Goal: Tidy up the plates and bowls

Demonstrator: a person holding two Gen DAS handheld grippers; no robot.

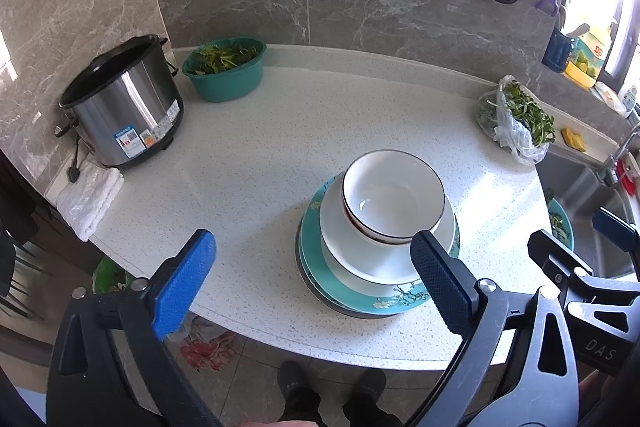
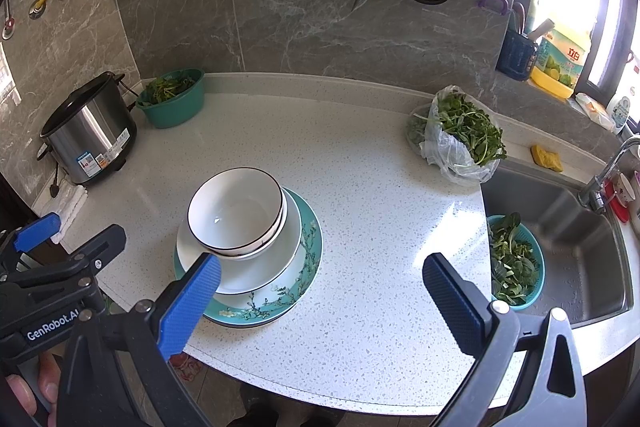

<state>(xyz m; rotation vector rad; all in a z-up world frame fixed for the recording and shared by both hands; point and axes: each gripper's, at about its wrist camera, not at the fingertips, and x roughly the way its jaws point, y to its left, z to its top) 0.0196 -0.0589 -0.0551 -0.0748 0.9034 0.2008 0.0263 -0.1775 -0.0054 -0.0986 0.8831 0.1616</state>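
My left gripper (image 1: 312, 283) stands with its jaws spread wide and nothing between them, blue pads (image 1: 182, 287) facing each other, angled down toward the near edge of the counter. My right gripper (image 2: 320, 303) shows the same pose in its own view: jaws wide apart, empty, pointing down over the near edge. The two sit close side by side, each one's black frame showing at the edge of the other's view. A few fingers (image 2: 28, 393) of my left hand wrap its handle. My feet (image 1: 332, 387) stand below the counter's edge.
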